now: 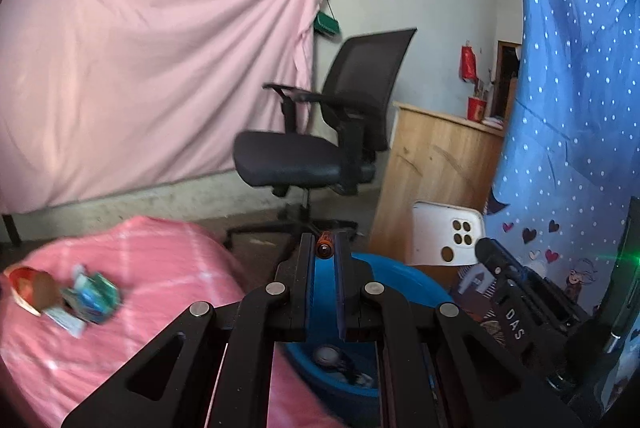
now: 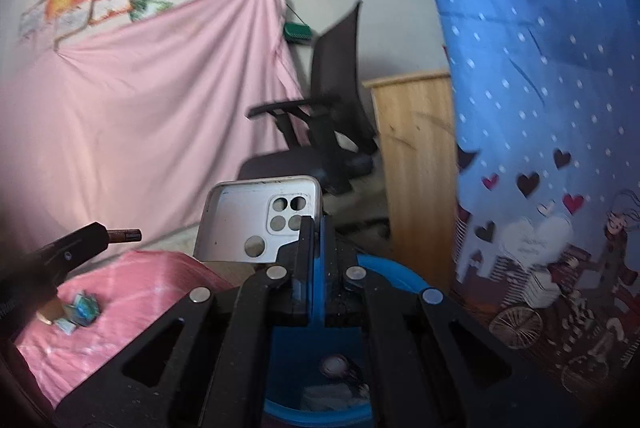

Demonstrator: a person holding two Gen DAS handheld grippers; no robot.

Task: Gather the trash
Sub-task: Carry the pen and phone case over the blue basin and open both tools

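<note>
left tool (image 1: 325,248) up over the blue bin (image 1: 404,280), jaws pinched tight on a small orange battery (image 1: 324,246), which sits end-on right at the fingertips. from the right wrist view the same battery (image 2: 126,236) pokes out level from the tip of the left tool (image 2: 105,234), above the pink table cover.

right tool (image 2: 314,228), jaws clamped narrow on the edge of a white phone case (image 2: 240,220). the case stands upright, camera cut-outs facing this way, its right edge caught between the fingers. from the left wrist view the phone case (image 1: 444,236) shows just behind the bin, at the tip of the right tool (image 1: 480,248).

down below, the blue bin (image 2: 400,276) sits beside the table, between it and the blue star-dotted curtain (image 2: 520,68). there is something round and pale lying in the bottom, too blurred to name.

on the table (image 1: 160,268), under its pink striped cloth, a crumpled blue-green wrapper (image 1: 94,298) lies beside a red and brown round piece of trash (image 1: 30,288), the two touching or nearly so. both are well apart from the bin.

behind it all, a black office chair (image 1: 320,132) stands in front of a pink sheet (image 1: 160,68) hung on the wall, with a wooden cabinet (image 1: 432,168) to its right.
</note>
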